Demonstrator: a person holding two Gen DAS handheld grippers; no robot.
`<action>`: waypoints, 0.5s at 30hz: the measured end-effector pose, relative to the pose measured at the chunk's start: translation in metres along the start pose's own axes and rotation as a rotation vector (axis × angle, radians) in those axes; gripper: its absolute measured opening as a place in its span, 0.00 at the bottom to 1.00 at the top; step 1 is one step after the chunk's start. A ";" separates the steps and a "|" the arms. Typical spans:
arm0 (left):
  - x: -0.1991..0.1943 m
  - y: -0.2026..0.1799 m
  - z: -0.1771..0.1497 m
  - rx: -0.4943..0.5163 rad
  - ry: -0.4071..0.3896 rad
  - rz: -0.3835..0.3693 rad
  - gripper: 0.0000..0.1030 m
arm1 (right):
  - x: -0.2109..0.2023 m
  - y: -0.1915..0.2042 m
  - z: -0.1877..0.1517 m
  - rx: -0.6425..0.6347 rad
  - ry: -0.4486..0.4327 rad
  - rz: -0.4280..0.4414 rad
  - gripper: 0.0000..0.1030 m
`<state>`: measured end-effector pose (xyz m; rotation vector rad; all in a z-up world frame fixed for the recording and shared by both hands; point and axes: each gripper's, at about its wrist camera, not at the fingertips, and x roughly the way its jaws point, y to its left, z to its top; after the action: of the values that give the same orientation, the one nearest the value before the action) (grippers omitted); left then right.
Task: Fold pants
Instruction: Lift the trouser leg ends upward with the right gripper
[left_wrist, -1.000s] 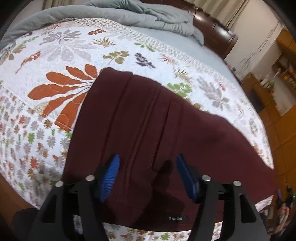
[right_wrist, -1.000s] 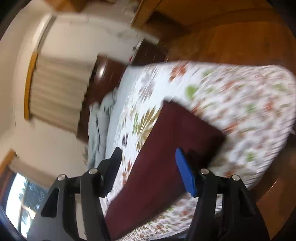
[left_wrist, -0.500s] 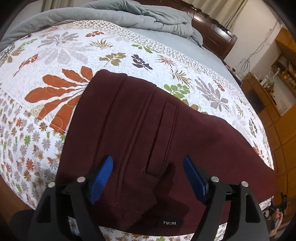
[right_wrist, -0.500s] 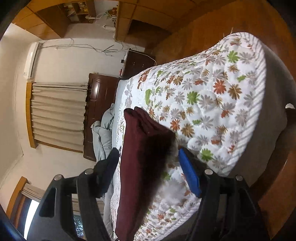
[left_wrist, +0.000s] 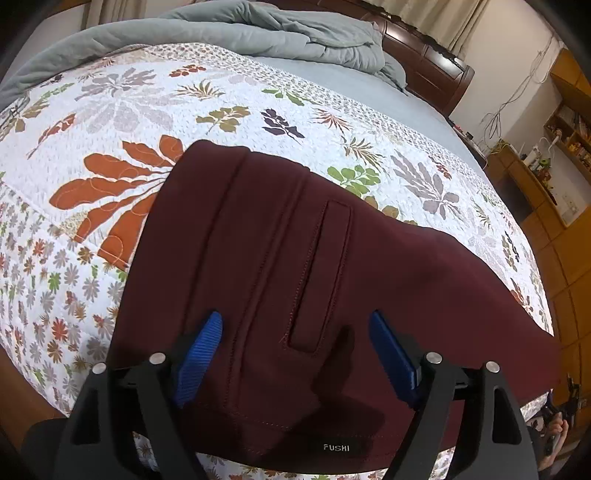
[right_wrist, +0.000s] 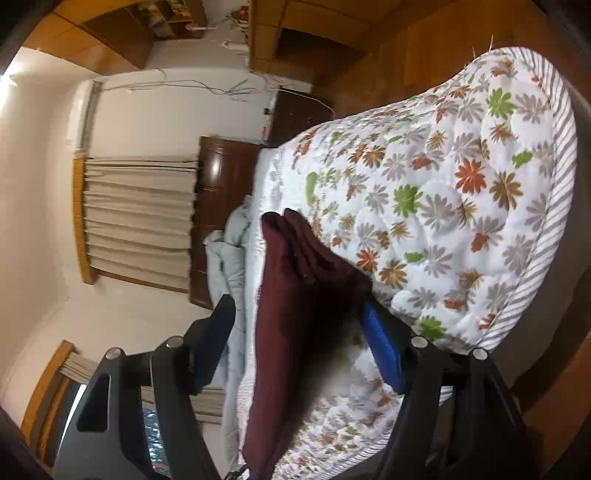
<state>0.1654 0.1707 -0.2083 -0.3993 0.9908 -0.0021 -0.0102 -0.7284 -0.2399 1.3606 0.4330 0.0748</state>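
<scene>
The left tongs (left_wrist: 295, 354) are wider than before, off the pants (left_wrist: 295, 258). The right tongs (right_wrist: 295, 332) are apart and closing around the pants' edge on the bed (right_wrist: 461, 184).

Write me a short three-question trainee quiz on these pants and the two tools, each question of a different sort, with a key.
1. True or false: the maroon pants lie on a floral quilt.
2. Multiple choice: the left tool is A) shut on the pants, B) open above the pants, C) holding the grey blanket.
3. Fill in: the right tool approaches the pants' folded ____, its jaws closing with cloth between them, not yet gripped.

Key: 1 true; 2 B; 3 edge.
</scene>
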 end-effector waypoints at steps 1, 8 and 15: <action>0.000 0.000 0.000 0.000 0.000 -0.001 0.80 | 0.002 0.002 -0.001 -0.001 0.005 0.034 0.68; 0.000 0.001 0.000 -0.010 0.001 -0.003 0.80 | 0.022 0.003 0.004 -0.012 0.019 0.098 0.64; 0.000 -0.001 -0.001 -0.010 -0.002 0.003 0.80 | 0.024 0.006 0.009 -0.029 0.016 0.087 0.54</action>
<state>0.1649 0.1693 -0.2083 -0.4074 0.9897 0.0061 0.0161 -0.7281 -0.2387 1.3507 0.3843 0.1632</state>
